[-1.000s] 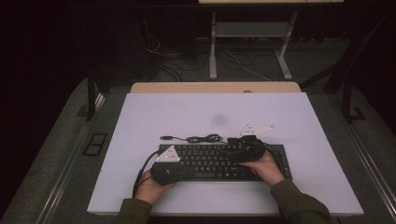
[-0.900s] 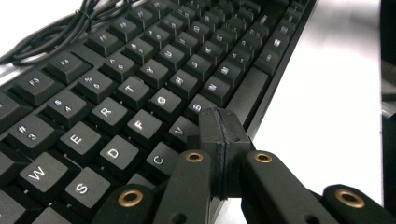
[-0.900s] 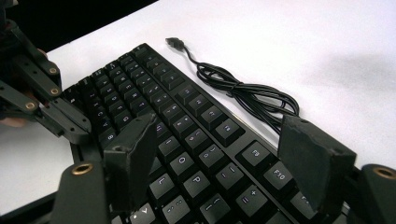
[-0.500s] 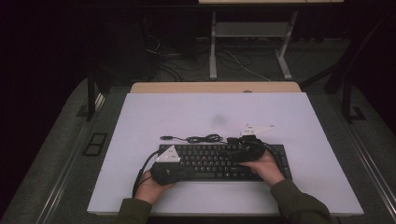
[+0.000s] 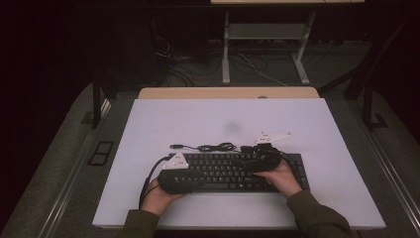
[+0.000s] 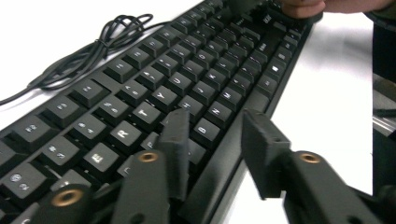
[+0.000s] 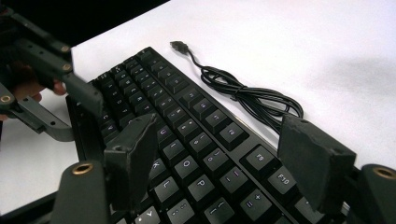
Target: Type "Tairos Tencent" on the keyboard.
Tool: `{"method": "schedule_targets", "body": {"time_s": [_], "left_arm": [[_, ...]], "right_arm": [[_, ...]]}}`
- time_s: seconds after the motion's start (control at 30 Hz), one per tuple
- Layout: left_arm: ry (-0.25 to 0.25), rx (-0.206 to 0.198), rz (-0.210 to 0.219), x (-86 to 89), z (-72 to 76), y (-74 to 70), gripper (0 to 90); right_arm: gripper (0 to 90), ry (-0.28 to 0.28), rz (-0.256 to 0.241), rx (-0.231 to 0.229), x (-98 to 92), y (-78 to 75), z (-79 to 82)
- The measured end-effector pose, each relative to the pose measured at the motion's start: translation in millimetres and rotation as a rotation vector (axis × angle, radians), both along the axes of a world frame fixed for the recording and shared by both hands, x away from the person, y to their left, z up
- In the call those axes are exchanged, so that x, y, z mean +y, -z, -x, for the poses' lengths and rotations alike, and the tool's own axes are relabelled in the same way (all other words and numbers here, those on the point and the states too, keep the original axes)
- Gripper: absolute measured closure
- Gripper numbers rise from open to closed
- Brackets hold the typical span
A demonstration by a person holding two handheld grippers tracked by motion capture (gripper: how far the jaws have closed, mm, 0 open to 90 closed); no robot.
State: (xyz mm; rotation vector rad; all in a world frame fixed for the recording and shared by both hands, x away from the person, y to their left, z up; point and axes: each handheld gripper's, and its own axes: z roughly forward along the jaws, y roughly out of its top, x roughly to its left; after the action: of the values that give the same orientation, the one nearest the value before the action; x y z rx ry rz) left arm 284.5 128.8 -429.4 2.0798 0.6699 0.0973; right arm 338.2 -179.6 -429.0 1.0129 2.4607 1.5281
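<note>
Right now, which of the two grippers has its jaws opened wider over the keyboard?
The right gripper: its jaws stand far apart above the keyboard, spanning several key columns. The left gripper, at the keyboard's front edge, shows a much narrower gap.

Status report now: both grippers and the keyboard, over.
Left gripper open, astride keyboard front edge. Right gripper open over the keys. Coiled cable behind keyboard, nothing blocking.

The keyboard point(image 6: 154, 93) is cut off at the lower left edge; its far end is hidden, seemingly by a hand point(image 6: 303, 5).
</note>
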Motion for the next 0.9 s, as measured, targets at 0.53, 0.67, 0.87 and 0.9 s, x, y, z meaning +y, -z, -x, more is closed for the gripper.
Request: {"method": "schedule_targets", "body": {"time_s": [0.53,0.67,0.87,0.9], "left_arm": [[-0.054,-0.015,0.005,6.0,-4.7,2.6,27.7],[-0.061,-0.024,0.012,6.7,-4.5,2.4,26.9],[-0.067,-0.021,0.021,8.0,-4.4,3.2,26.0],[-0.063,-0.025,0.014,8.8,-4.7,3.2,25.8]], "right_arm": [[46.8,-0.018,-0.002,0.021,-3.3,-4.2,5.8],[56.3,-0.019,-0.004,0.017,-9.8,-7.3,8.9],[71.0,-0.026,0.0,0.014,-18.9,-9.3,13.6],[73.2,-0.029,0.002,0.011,-20.2,-9.6,14.7]]}}
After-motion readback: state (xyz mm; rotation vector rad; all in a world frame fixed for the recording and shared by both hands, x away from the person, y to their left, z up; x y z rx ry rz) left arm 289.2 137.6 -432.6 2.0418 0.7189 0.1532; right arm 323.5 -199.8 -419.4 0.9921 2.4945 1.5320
